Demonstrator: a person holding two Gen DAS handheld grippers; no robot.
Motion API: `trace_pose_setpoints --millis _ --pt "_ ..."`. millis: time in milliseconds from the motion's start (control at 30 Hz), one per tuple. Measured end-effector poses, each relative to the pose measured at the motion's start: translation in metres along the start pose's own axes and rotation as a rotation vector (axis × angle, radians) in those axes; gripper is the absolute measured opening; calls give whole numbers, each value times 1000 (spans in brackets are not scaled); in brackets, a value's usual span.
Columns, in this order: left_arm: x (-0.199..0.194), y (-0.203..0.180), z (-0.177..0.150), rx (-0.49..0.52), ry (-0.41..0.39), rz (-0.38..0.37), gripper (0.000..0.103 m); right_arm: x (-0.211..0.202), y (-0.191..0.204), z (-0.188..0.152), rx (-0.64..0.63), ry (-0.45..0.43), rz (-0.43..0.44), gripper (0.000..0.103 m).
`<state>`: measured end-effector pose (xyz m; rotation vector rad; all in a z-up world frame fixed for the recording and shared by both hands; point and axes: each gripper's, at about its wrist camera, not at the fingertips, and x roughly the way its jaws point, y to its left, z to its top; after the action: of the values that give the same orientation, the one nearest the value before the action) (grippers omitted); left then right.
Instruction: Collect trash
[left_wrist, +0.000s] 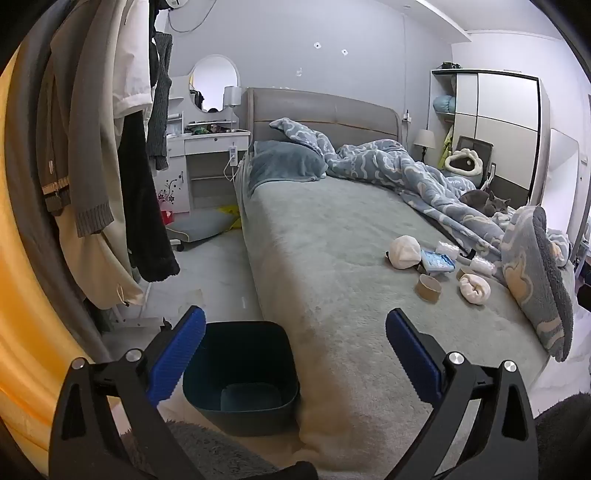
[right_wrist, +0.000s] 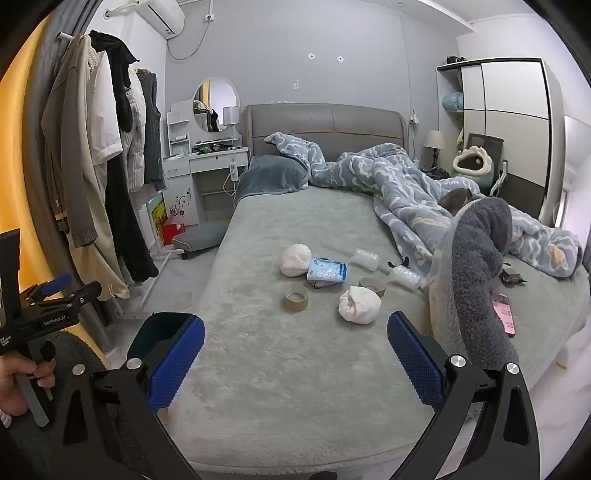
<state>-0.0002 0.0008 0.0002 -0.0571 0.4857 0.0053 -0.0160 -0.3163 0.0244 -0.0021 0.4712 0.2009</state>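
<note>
Both tongs, left (left_wrist: 295, 332) and right (right_wrist: 295, 336), spread wide and empty, bin (left_wrist: 240, 373) beside bed (right_wrist: 277, 387).

A bedroom in a lived-in home — a wide bed (right_wrist: 295, 350) with a grey padded headboard (right_wrist: 325, 125), a rumpled blue quilt (right_wrist: 399, 177) and a pillow (right_wrist: 273, 173). A white dressing table (right_wrist: 218, 158) with a round mirror (right_wrist: 216, 105), a wardrobe (right_wrist: 509, 110), hanging clothes (right_wrist: 96, 155) and a wall air conditioner (right_wrist: 160, 16) — all domestic.
</note>
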Motion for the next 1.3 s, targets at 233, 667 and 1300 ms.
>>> trace_pose_setpoints --millis 233,667,1300 --pt "0 0 0 5 5 4 100 0 0 0 3 9 1 100" --pt "0 0 0 5 6 5 100 1 -1 1 8 7 3 100" --pt "1 0 0 3 9 5 100 0 -1 1 9 6 3 100"
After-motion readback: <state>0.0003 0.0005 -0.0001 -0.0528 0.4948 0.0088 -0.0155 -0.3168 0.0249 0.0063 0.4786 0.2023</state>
